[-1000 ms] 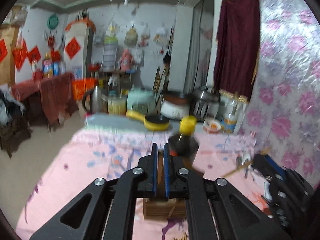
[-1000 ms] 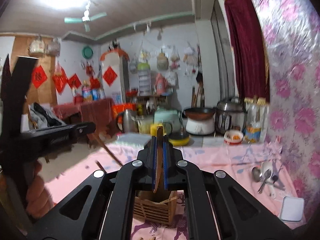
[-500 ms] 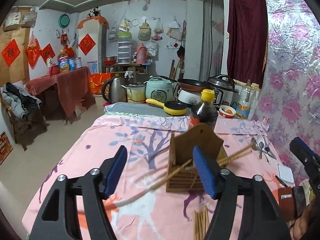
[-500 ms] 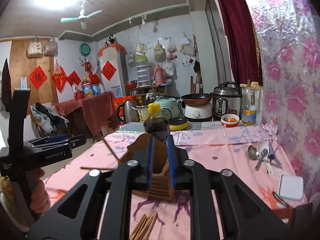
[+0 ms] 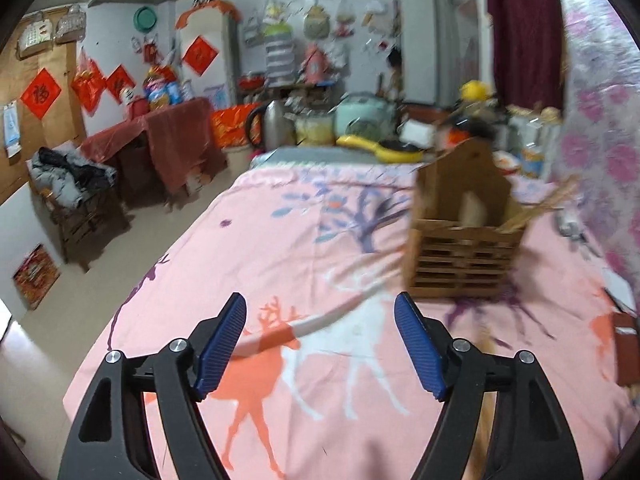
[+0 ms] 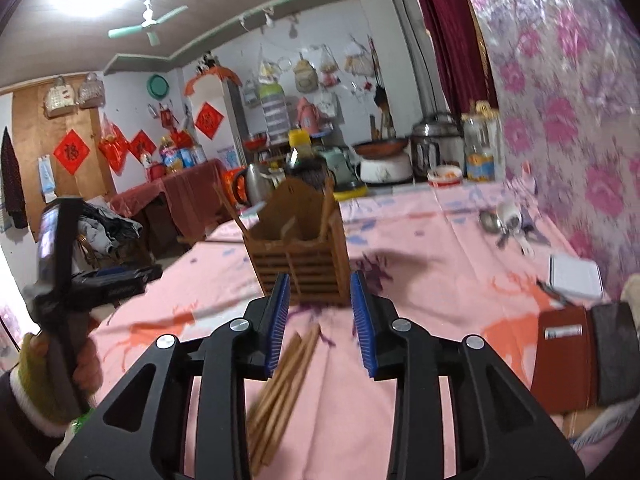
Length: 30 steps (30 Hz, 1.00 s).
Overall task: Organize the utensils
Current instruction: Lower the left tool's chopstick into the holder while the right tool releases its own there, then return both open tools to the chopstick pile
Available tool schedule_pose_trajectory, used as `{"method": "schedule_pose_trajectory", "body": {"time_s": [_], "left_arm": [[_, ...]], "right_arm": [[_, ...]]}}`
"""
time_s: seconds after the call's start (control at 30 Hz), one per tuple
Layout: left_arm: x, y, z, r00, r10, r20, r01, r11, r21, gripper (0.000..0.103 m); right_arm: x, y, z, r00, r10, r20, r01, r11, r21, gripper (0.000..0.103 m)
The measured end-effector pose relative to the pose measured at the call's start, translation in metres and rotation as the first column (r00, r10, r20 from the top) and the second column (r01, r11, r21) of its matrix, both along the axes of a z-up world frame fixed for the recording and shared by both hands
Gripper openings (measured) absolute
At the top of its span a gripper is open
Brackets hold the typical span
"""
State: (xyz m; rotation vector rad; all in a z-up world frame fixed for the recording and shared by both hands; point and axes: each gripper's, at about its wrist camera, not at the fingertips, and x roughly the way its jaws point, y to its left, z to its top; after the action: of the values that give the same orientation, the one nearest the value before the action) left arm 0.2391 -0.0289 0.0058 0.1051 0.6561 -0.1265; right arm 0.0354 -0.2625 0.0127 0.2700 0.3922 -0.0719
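The wooden holder (image 6: 298,248) stood ahead of the right tongs (image 6: 320,322), with a few brown chopsticks (image 6: 326,210) leaning inside; a bunch of loose chopsticks (image 6: 280,392) lay on the pink surface (image 6: 432,280) below them; these tongs had just been opening, gripping nothing; the left tongs (image 5: 320,350) were wide apart and empty, tilted down over a pale stick (image 5: 320,320).

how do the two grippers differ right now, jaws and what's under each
The left gripper has its jaws spread wide; the right gripper has a narrower gap. Both have just been opening. One blurred chopstick lies on the cloth across the left gripper's gap, while a bundle of chopsticks lies under the right gripper. Neither grips anything, and both face the wooden holder.
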Motion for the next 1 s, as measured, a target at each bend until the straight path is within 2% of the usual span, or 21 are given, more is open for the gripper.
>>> {"method": "schedule_pose_trajectory", "body": {"time_s": [0.07,0.13,0.27,0.33,0.4,0.53,0.67,0.83,1.0], "left_arm": [[0.020,-0.006,0.000,0.999,0.012,-0.042,-0.013,1.000,-0.014,0.075],[0.038,-0.021,0.013,0.998,0.000,-0.056,-0.002,0.999,-0.036,0.075],[0.050,-0.054,0.062,0.999,-0.004,0.051,0.007,0.998,-0.061,0.075],[0.042,-0.056,0.075,0.996,0.006,0.094,0.001,0.997,-0.072,0.075],[0.035,-0.052,0.075,0.996,-0.001,0.090,0.009,0.996,-0.087,0.075],[-0.002,-0.029,0.036,0.999,-0.025,0.037,0.027,0.998,-0.058,0.075],[-0.056,-0.016,-0.021,0.991,-0.125,-0.053,0.123,0.992,-0.036,0.075],[-0.125,-0.029,-0.085,0.947,-0.280,-0.157,0.283,0.959,-0.004,0.075],[-0.145,-0.035,-0.114,0.922,-0.326,-0.211,0.334,0.943,0.005,0.075]], "right_arm": [[0.001,-0.003,-0.005,1.000,-0.009,-0.020,0.010,1.000,0.006,0.033],[0.003,-0.006,-0.009,0.999,-0.012,-0.036,0.013,1.000,0.017,0.035],[0.001,-0.006,-0.010,0.999,-0.017,-0.045,0.017,1.000,0.016,0.034],[0.000,-0.005,-0.011,0.999,-0.007,-0.049,0.008,1.000,0.017,0.035],[-0.002,-0.001,-0.018,0.998,0.014,-0.067,-0.013,1.000,0.016,0.035],[-0.006,0.011,-0.039,0.990,0.073,-0.121,-0.070,0.997,0.024,0.035],[-0.014,0.020,-0.066,0.979,0.107,-0.176,-0.103,0.994,0.033,0.035],[-0.023,0.017,-0.088,0.970,0.113,-0.217,-0.097,0.992,0.085,0.035],[-0.027,0.014,-0.091,0.970,0.114,-0.214,-0.092,0.990,0.107,0.035]]}}
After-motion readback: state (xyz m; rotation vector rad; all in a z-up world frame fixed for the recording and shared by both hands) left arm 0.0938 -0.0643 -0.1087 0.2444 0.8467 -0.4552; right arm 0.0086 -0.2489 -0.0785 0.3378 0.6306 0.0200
